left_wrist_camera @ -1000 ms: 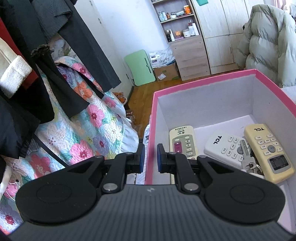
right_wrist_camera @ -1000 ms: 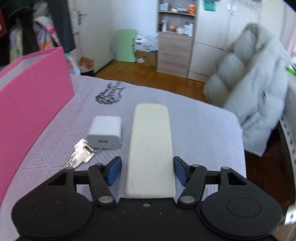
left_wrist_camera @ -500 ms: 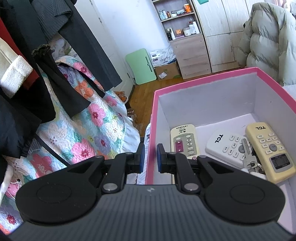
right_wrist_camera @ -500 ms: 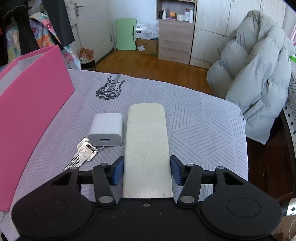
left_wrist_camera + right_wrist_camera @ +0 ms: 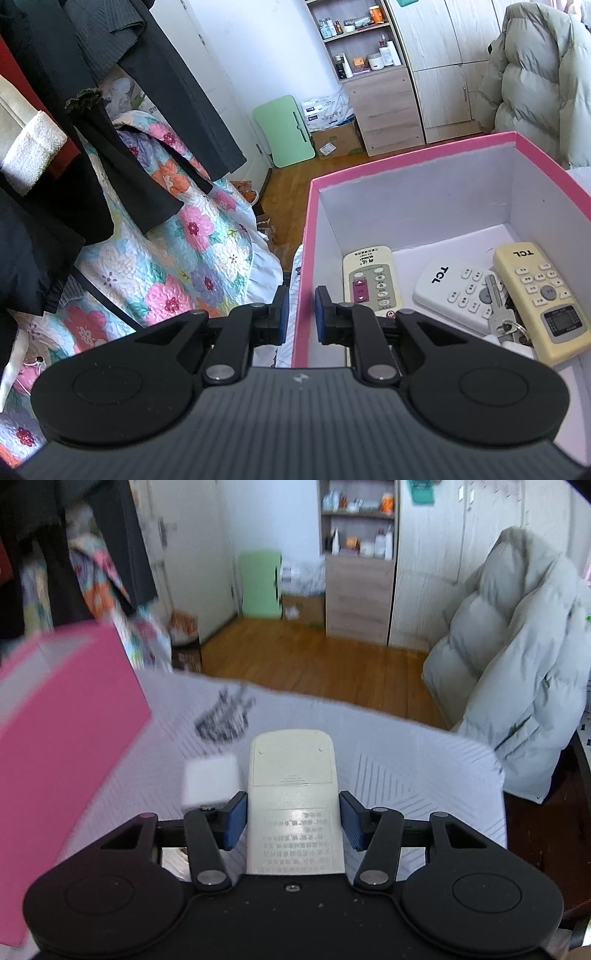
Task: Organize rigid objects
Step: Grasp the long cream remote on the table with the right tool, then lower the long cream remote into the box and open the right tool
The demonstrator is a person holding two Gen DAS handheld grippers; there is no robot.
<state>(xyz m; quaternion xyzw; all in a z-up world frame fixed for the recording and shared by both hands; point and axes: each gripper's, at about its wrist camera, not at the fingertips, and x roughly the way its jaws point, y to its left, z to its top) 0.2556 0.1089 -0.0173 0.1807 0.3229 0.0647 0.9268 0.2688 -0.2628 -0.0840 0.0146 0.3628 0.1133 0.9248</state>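
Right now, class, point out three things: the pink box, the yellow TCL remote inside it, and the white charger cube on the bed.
pink box (image 5: 406, 165), left wrist view, on its far rim.
yellow TCL remote (image 5: 543, 299), left wrist view, on its keypad.
white charger cube (image 5: 211, 780), right wrist view, on its blurred top face.

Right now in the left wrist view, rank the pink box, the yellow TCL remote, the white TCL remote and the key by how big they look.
1. Pink cardboard box
2. Yellow TCL remote and white TCL remote: too similar, and partly overlapped, to rank
3. Silver metal key
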